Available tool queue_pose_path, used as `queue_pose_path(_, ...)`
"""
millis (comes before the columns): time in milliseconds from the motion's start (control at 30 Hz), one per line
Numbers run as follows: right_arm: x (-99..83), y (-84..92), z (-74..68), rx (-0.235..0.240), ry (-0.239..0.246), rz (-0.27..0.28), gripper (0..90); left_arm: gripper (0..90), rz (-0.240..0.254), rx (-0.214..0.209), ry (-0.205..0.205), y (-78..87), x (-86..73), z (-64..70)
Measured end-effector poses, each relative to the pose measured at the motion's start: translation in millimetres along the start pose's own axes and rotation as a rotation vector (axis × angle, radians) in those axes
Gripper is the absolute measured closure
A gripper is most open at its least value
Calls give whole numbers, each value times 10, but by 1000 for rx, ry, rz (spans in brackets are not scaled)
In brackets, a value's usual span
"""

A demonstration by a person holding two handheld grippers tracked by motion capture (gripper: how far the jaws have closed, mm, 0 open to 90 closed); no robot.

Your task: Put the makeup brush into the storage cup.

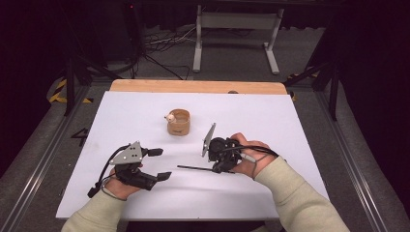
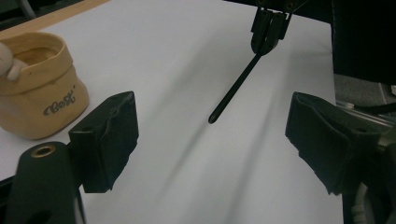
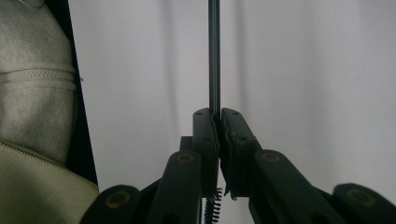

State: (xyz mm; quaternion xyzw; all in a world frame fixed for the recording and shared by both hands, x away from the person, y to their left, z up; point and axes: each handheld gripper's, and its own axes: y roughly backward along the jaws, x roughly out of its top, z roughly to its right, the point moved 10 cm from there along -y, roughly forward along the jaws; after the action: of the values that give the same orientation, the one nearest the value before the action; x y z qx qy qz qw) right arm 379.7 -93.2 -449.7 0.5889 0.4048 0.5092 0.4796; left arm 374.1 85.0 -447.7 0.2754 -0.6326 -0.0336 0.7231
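Observation:
A thin black rod (image 1: pixel 193 167) lies low over the white table sheet (image 1: pixel 270 116), pointing left. My right gripper (image 1: pixel 216 169) is shut on its right end; in the right gripper view the jaws (image 3: pixel 218 116) pinch the rod (image 3: pixel 214 56), which runs straight ahead. My left gripper (image 1: pixel 162 163) stands open at the front left, nothing between its fingers. In the left gripper view the open jaws (image 2: pixel 212 140) frame the rod's free tip (image 2: pixel 233 88), with the right gripper (image 2: pixel 268 28) farther off. A tan fabric pot (image 1: pixel 179 123) stands mid-table, upright (image 2: pixel 37 88).
A small white object (image 1: pixel 169 117) rests on the pot's rim (image 2: pixel 7 60). A wooden strip (image 1: pixel 193 86) borders the table's far edge. A pale sleeve (image 3: pixel 32 93) fills the left of the right gripper view. A metal stand (image 1: pixel 237 29) and cables sit on the floor behind.

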Motion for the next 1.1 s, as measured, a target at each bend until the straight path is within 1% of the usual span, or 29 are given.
queue_pose_path(100, 15, -13, -6, 3, 7, 0, 851, 166, -9, -10, -12, -10, 53, 11)
queue_pose_path(167, 25, -21, -14, 7, 11, 1, 851, 162, -25, -25, -18, -15, 76, 19)
queue_pose_path(200, 26, -24, -13, 8, 21, -1, 851, 163, -29, -30, -22, -16, 83, 20)
queue_pose_path(267, 28, -30, -15, 12, 26, 0, 851, 164, -63, -37, -31, -23, 90, 17)
queue_pose_path(300, 28, -30, -15, 12, 26, 0, 851, 164, -63, -37, -31, -23, 90, 17)
queue_pose_path(333, 27, -34, -14, 22, 34, -2, 851, 164, -73, -42, -33, -27, 92, 20)
queue_pose_path(400, 24, -38, -16, 30, 42, -6, 851, 163, -108, -41, -38, -31, 93, 19)
queue_pose_path(433, 23, -40, -17, 31, 45, -7, 851, 166, -120, -48, -44, -36, 101, 22)
queue_pose_path(467, 22, -41, -17, 33, 49, -9, 851, 177, -138, -54, -49, -40, 107, 33)
queue_pose_path(500, 22, -41, -15, 35, 53, -11, 851, 185, -154, -51, -53, -44, 112, 35)
queue_pose_path(567, 22, -41, -15, 37, 59, -12, 851, 198, -207, -61, -67, -55, 121, 43)
queue_pose_path(600, 20, -40, -15, 36, 63, -14, 851, 204, -224, -57, -71, -59, 124, 38)
queue_pose_path(633, 20, -41, -16, 38, 65, -14, 851, 206, -252, -53, -70, -62, 122, 32)
queue_pose_path(700, 18, -42, -14, 39, 67, -15, 851, 213, -308, -60, -70, -70, 113, 27)
queue_pose_path(800, 9, -41, -14, 42, 63, -17, 851, 213, -372, -72, -71, -83, 108, 25)
queue_pose_path(900, 7, -44, -13, 43, 62, -14, 851, 213, -405, -78, -77, -92, 125, 34)
queue_pose_path(1000, 7, -46, -14, 44, 62, -14, 851, 217, -412, -81, -83, -97, 151, 43)
queue_pose_path(1033, 5, -46, -14, 43, 63, -16, 851, 223, -418, -87, -85, -97, 157, 48)
queue_pose_path(1100, 6, -52, -12, 44, 68, -15, 851, 240, -443, -115, -79, -102, 157, 72)
